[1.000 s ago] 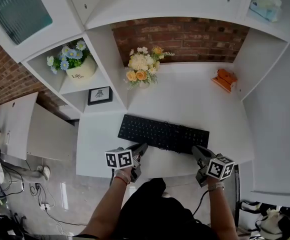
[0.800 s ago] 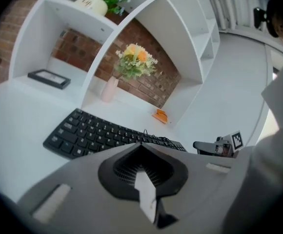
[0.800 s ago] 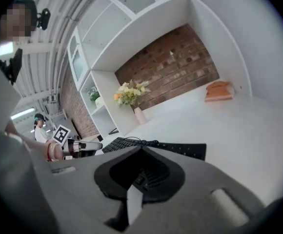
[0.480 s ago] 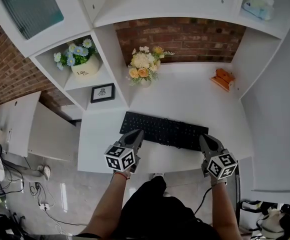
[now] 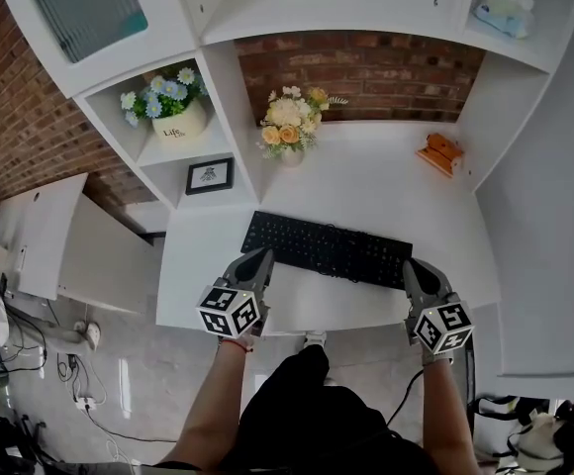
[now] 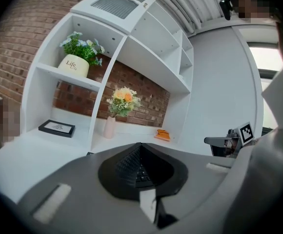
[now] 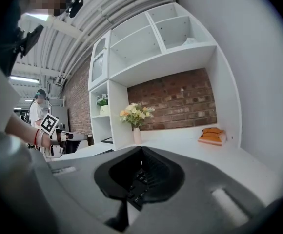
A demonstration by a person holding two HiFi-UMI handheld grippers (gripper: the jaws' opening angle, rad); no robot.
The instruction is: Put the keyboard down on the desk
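Step in hand: the set-down itself, as I judge it. The keyboard (image 5: 329, 249) is carried by its two ends over the front part of the counter (image 5: 366, 181).
Left claw (image 5: 256, 262): closed on the keyboard's left end. The left gripper view shows dark keys in the hollow between its jaws.
Right claw (image 5: 413, 271): closed on the right end in the same way, with keys between its jaws in the right gripper view.
Keyboard position: roughly parallel to the counter's front edge, slightly askew, right end nearer the person. I cannot tell whether its underside touches the surface.
Surroundings: the flower vase (image 5: 290, 130) and the orange object (image 5: 441, 152) stand well apart towards the back, so the landing spot looks free.
Next move calls for: bringing both ends down evenly until the keyboard lies flat, then parting both claws' jaws and drawing them outward without dragging it.
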